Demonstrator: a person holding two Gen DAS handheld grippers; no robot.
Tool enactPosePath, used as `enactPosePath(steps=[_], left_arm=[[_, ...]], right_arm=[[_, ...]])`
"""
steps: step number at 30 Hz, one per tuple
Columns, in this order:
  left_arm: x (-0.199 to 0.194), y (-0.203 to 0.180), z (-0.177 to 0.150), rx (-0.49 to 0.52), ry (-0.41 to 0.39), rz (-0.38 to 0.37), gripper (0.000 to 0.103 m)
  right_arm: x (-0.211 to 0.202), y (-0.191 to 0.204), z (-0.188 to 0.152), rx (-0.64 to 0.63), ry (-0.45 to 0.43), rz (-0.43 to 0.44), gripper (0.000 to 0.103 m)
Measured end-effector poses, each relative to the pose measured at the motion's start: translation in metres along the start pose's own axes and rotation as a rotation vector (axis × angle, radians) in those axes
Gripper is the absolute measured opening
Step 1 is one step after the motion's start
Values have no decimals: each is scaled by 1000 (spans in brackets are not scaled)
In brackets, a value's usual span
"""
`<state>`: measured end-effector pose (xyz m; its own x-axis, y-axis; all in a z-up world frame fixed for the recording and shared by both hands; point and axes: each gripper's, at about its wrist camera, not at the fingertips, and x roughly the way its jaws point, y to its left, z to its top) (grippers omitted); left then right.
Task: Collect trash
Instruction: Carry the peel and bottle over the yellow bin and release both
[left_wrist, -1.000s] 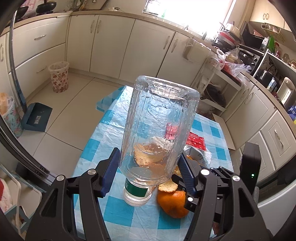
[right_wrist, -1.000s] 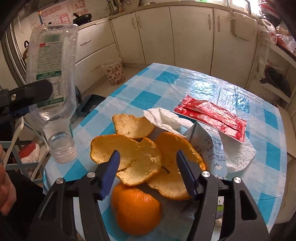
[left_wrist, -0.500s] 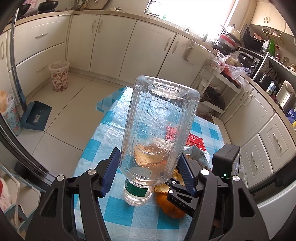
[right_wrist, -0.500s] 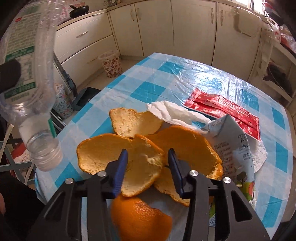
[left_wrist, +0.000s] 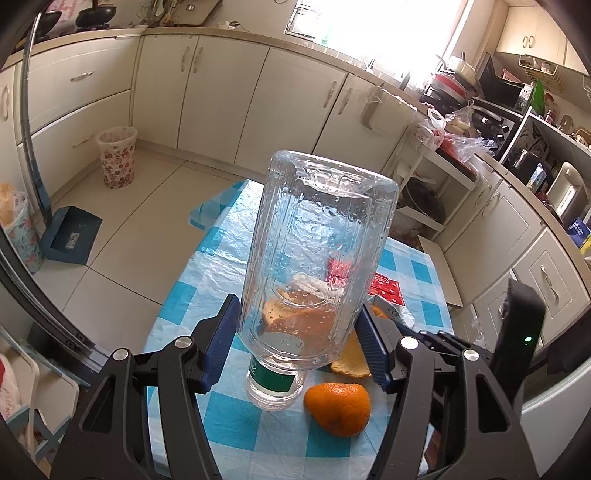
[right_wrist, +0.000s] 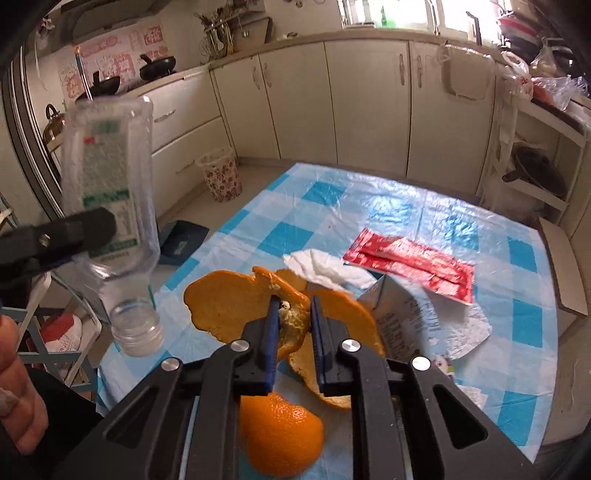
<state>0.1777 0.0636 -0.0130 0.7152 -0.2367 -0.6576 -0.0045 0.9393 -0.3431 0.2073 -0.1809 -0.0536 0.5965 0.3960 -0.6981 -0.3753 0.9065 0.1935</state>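
An empty bottle (left_wrist: 314, 258) is gripped neck-down by the left gripper (left_wrist: 297, 339), held above the near left edge of the checked table (right_wrist: 424, 210). A large orange peel (right_wrist: 236, 302) is pinched by the right gripper (right_wrist: 293, 325), whose jaws are closing on it, above the peels, carton (right_wrist: 402, 317) and tissue (right_wrist: 321, 269).

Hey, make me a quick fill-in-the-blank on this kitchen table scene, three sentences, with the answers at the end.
1. The left gripper holds a clear plastic bottle with its neck pointing ____.
2. The right gripper is closing its fingers on a piece of orange ____.
3. The red packets lie on a tablecloth checked in white and ____.

Answers: down; peel; blue
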Motion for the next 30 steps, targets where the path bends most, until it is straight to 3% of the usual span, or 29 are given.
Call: enactPosePath(steps=[8, 15, 20, 22, 25, 30], left_arm=[[6, -42, -12, 48, 15, -77, 59], [20, -125, -41, 157, 68, -178, 59], [29, -179, -70, 235, 112, -229, 59], [29, -195, -80, 254, 128, -245, 59], [29, -219, -91, 291, 138, -259, 59], [29, -252, -111, 333, 162, -279, 59]], right_arm=[[-86, -58, -2, 85, -196, -214, 17], [-149, -134, -31, 197, -248, -472, 17], [-170, -180, -65, 202, -176, -738, 17], [-170, -193, -79, 200, -126, -806, 17], [-164, -213, -104, 189, -11, -861, 17], [-147, -237, -141, 204, 141, -843, 17]])
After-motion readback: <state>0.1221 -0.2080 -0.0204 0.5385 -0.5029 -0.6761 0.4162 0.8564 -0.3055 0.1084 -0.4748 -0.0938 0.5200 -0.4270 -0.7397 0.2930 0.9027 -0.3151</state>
